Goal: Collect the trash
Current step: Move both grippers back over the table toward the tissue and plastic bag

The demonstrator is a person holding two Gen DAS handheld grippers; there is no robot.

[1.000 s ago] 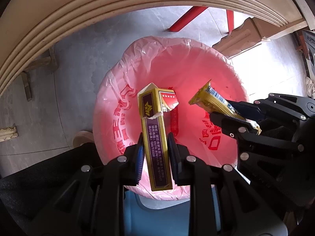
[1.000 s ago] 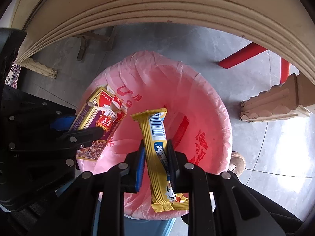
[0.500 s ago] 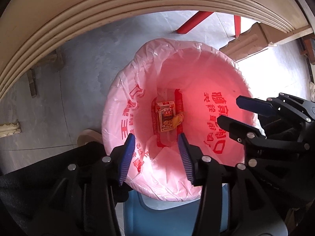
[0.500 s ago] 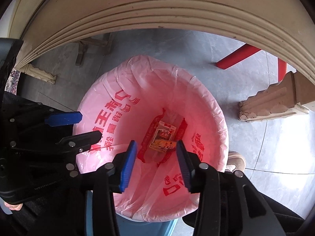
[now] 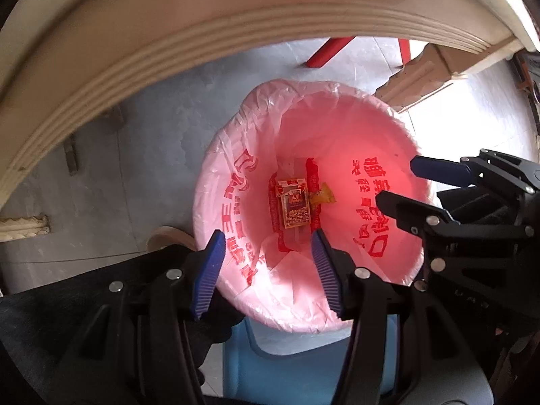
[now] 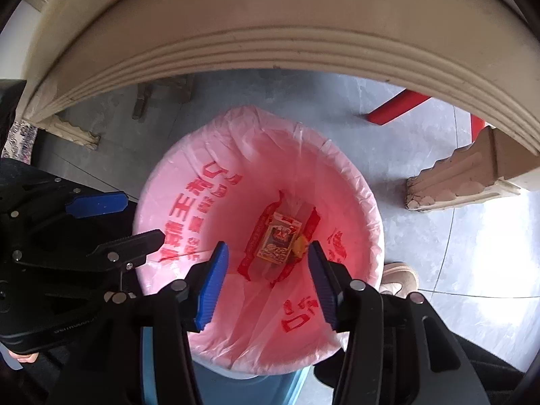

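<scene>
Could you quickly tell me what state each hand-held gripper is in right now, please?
Left hand-held gripper: open, holding nothing; its jaws have just been opening.
Right hand-held gripper: open, holding nothing; its jaws have just been opening.

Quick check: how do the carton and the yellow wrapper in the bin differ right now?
The carton is a flat boxy pack, red and gold with print; the yellow wrapper is a crumpled plain scrap. The carton shows whole; the wrapper peeks out beside it, mostly hidden. The carton looks much bigger. Both lie at the bottom of the pink bag, clear of both grippers.
</scene>
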